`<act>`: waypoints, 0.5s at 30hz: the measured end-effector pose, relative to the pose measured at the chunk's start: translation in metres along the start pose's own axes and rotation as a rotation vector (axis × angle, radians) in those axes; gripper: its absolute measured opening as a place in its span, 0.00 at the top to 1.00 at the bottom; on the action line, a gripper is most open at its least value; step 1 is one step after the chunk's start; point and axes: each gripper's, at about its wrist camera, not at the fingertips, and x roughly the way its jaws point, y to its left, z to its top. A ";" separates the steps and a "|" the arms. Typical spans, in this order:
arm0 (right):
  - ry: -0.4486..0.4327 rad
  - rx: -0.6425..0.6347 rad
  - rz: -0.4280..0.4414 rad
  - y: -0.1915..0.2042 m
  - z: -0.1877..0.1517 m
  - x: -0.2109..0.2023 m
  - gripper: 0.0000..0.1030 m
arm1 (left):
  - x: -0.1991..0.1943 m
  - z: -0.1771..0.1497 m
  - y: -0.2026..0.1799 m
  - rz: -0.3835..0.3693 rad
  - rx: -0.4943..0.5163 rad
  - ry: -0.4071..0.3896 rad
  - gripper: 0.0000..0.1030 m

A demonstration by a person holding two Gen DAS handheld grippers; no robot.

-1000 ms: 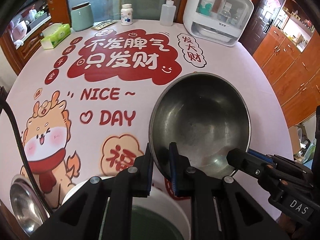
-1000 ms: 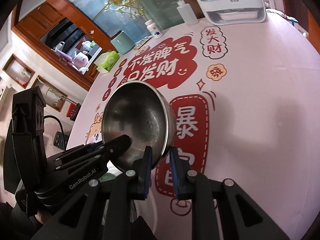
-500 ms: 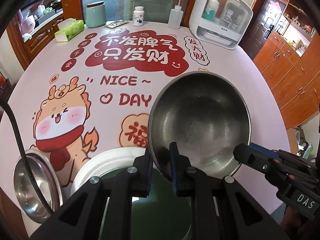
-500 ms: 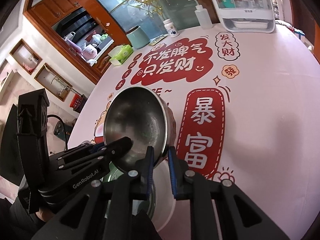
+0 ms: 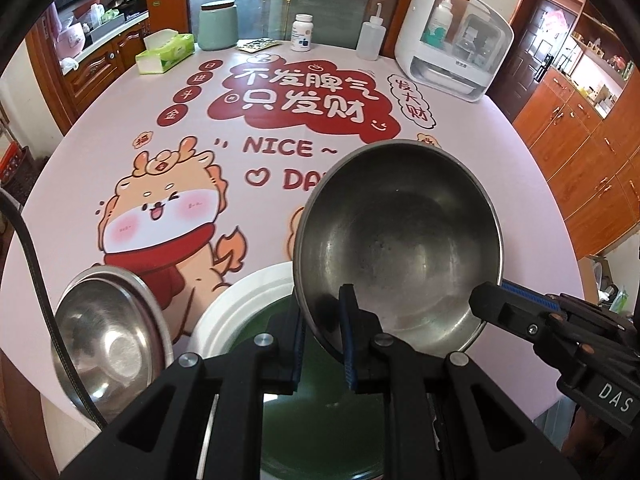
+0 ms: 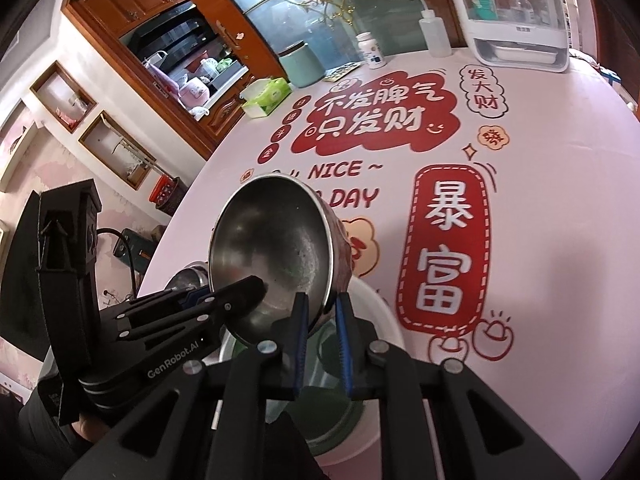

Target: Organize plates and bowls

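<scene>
Both claws hold one steel bowl [image 5: 396,248] by its near rim: the left gripper [image 5: 324,336] and the right gripper [image 6: 322,316] are pinched narrow on it. The white plate [image 5: 236,300] lies directly below them.

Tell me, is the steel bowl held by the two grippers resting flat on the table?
No, the steel bowl is tilted and lifted off the table, pinched at its rim by the left gripper and right gripper.

Left gripper [image 5: 323,336] jaws clamp steel bowl [image 5: 400,248] rim above white-rimmed plate [image 5: 240,304].
</scene>
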 end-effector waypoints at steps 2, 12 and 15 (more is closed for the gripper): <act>0.002 0.004 0.001 0.006 -0.002 0.002 0.87 | -0.002 -0.002 0.007 0.002 0.003 0.008 0.86; 0.023 0.009 0.006 0.048 -0.010 0.021 0.87 | -0.019 -0.012 0.049 0.016 0.006 0.026 0.86; 0.025 0.010 0.009 0.061 -0.012 0.026 0.87 | -0.024 -0.013 0.063 0.022 0.010 0.030 0.86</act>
